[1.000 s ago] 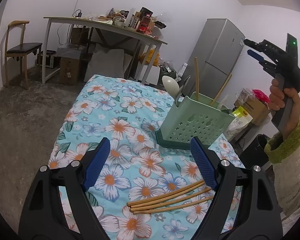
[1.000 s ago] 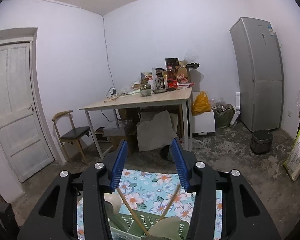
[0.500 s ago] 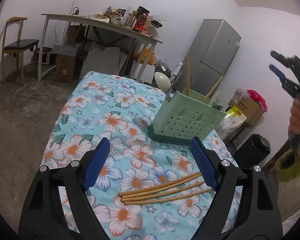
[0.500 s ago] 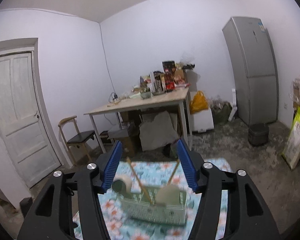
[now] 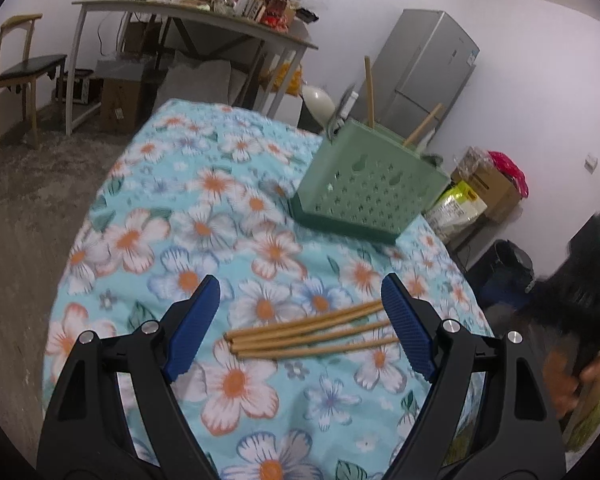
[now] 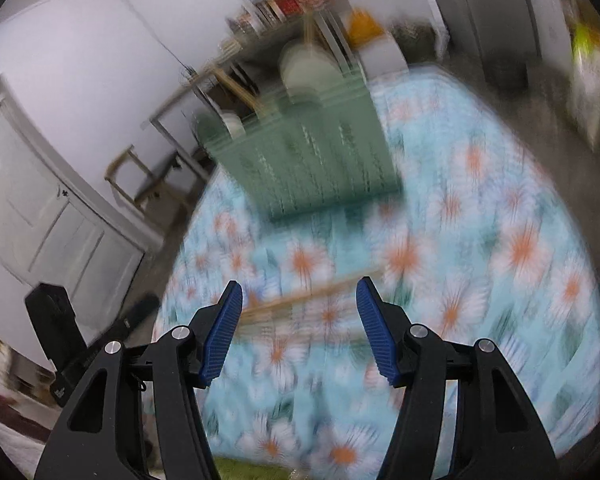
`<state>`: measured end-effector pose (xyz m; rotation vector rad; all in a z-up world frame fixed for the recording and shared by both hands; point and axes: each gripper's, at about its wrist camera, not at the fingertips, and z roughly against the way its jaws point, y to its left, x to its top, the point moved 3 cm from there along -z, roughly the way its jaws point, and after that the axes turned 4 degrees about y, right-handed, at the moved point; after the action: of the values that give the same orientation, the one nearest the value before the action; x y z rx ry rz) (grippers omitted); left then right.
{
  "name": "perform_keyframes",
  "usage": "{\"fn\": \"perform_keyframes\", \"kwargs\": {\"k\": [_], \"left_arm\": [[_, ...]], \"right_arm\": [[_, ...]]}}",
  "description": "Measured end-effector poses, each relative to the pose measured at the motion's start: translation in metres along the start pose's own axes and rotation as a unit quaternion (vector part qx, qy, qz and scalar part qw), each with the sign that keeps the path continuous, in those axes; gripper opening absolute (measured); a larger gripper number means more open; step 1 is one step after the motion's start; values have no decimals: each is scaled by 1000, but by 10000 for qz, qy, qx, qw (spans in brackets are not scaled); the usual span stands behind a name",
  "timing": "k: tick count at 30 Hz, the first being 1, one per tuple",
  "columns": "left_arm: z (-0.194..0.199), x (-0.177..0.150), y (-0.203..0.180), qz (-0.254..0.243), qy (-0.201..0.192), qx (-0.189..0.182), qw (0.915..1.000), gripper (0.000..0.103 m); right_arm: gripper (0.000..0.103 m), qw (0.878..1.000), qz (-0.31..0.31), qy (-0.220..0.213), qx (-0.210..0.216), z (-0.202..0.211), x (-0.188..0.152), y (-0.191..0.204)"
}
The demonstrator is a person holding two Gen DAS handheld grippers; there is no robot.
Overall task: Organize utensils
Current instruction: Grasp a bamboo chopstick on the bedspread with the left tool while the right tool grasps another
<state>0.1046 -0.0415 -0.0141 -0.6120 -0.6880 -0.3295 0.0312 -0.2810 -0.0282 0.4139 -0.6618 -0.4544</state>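
Several wooden chopsticks (image 5: 308,332) lie side by side on the flowered cloth (image 5: 172,216). My left gripper (image 5: 300,284) hovers just above them, open, its blue pads wider apart than the bundle, with nothing held. Farther back stands a green perforated utensil holder (image 5: 372,184) with a pale spoon (image 5: 318,98) and wooden sticks upright in it. The right wrist view is blurred by motion: my right gripper (image 6: 299,286) is open and empty, pointing down at the chopsticks (image 6: 312,294), with the holder (image 6: 300,152) beyond. The right gripper (image 5: 580,292) shows low at the right edge, in a hand.
Beyond the cloth-covered surface are a cluttered table (image 5: 188,12), a chair (image 5: 24,64), a grey fridge (image 5: 428,68), boxes and bags (image 5: 484,192) and a black bin (image 5: 504,268). A white door (image 6: 32,200) is at left in the right wrist view.
The right gripper has swung down from facing the room to facing the cloth and chopsticks, and its jaws have widened. The left gripper has sunk slightly closer to the chopsticks.
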Motion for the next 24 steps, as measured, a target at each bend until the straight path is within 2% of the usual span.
{"fn": "perform_keyframes", "kwargs": {"k": [4,9,17,20,24], "left_arm": [[-3,-10,-2,-31,104,-99,9999,79],[-3,-15,2,-19,146,-204,9997,79],[-1,-12,17,79,163,-315,9993,79],[-1,-11,21,96,191,-324,9992,79],[-2,-11,24,107,258,-327,9991,79]], "right_arm": [[56,9952,-748,603,208,-37,-29,-18],[51,9827,-1540,973,331,-68,-48,-32],[49,9673,-2419,589,477,-76,-43,-44],[43,9614,-2675,477,437,-75,-45,-47],[29,9569,-2856,408,339,-69,-48,-54]]}}
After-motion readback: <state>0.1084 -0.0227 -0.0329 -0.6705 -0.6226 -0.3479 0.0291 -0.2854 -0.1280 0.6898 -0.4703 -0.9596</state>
